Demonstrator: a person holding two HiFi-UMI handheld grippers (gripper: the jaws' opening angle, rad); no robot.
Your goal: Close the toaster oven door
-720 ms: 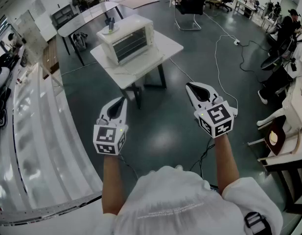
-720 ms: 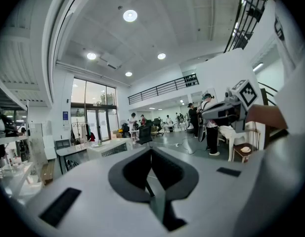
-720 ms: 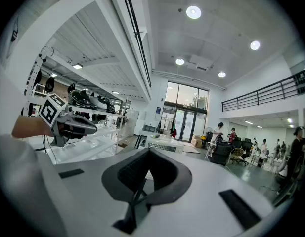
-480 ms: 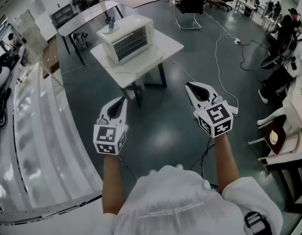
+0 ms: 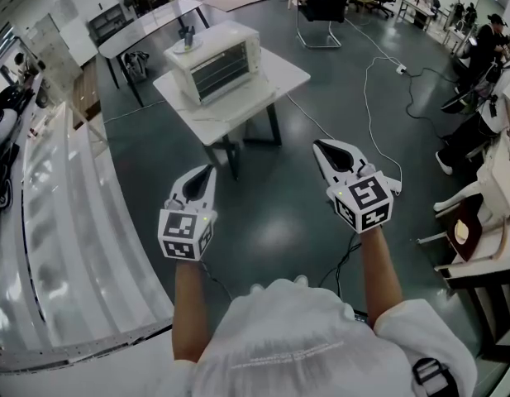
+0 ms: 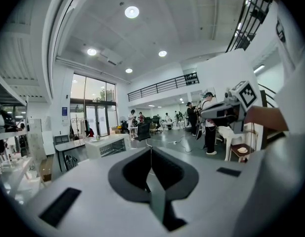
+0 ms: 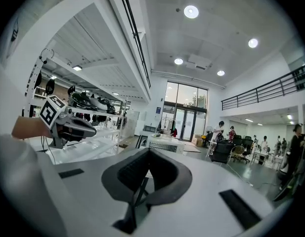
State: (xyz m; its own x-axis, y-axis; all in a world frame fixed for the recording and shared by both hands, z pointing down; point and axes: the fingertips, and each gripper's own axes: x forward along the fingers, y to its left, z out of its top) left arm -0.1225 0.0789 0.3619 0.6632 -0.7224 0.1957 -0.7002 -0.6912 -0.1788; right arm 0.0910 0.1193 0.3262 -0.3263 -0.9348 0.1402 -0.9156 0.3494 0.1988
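Note:
A white toaster oven stands on a small white table some way ahead of me, its glass front upright and facing me. It shows small in the left gripper view as the toaster oven and in the right gripper view as the toaster oven. My left gripper and right gripper hover side by side over the floor, well short of the table. Each has its jaws pressed together with nothing between them. Across from my left gripper I see the right one, and my right gripper faces the left likewise.
Long white shelving curves along my left. A white cable snakes over the grey floor right of the table. A second table stands behind the oven. Seated people and a white chair are at the right.

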